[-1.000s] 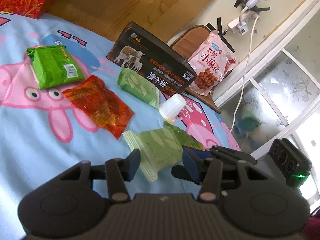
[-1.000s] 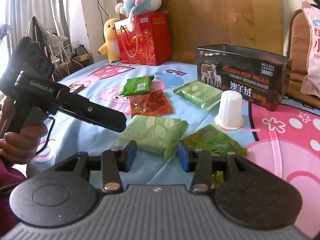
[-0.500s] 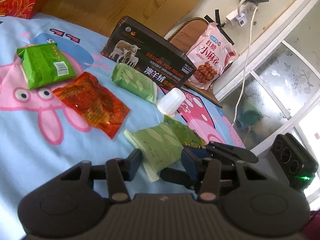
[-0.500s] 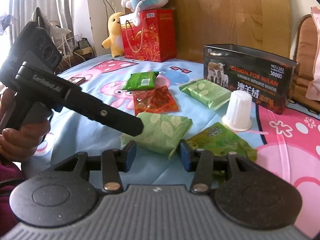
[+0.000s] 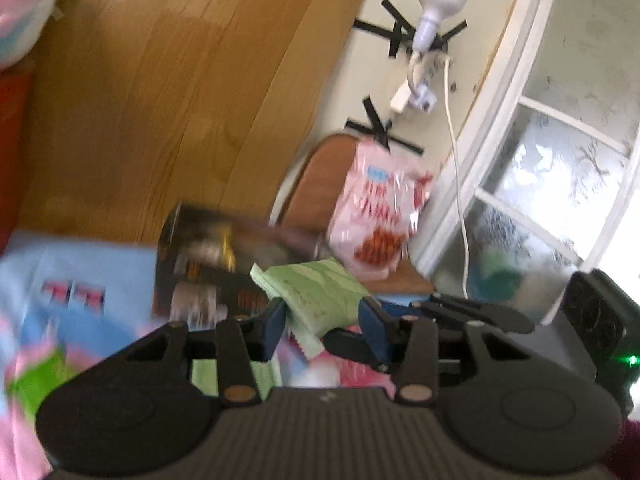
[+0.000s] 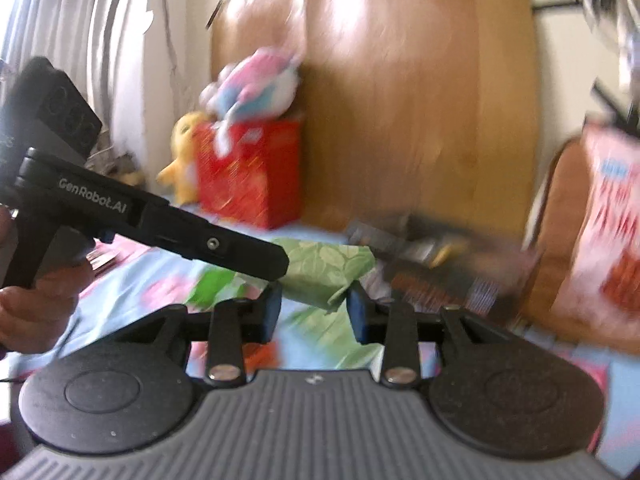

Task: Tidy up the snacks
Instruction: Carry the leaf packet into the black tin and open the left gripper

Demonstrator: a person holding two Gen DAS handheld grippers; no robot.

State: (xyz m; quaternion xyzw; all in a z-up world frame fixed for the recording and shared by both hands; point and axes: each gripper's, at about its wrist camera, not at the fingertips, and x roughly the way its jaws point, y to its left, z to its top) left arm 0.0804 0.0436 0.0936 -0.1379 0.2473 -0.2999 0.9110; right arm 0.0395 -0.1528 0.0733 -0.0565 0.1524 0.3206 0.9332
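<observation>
Pale green snack packet (image 5: 320,300) between left tongs (image 5: 323,326), right tongs (image 6: 316,312) just beside

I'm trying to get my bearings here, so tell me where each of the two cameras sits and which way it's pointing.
Left wrist: sits behind the left gripper, looks past the green snack packet at the dark box, pink bag and window; the right gripper's body shows at right.
Right wrist: sits behind the right gripper, faces the wooden headboard and red bag; a hand shows.
Shared: packet, box, pink bag.
</observation>
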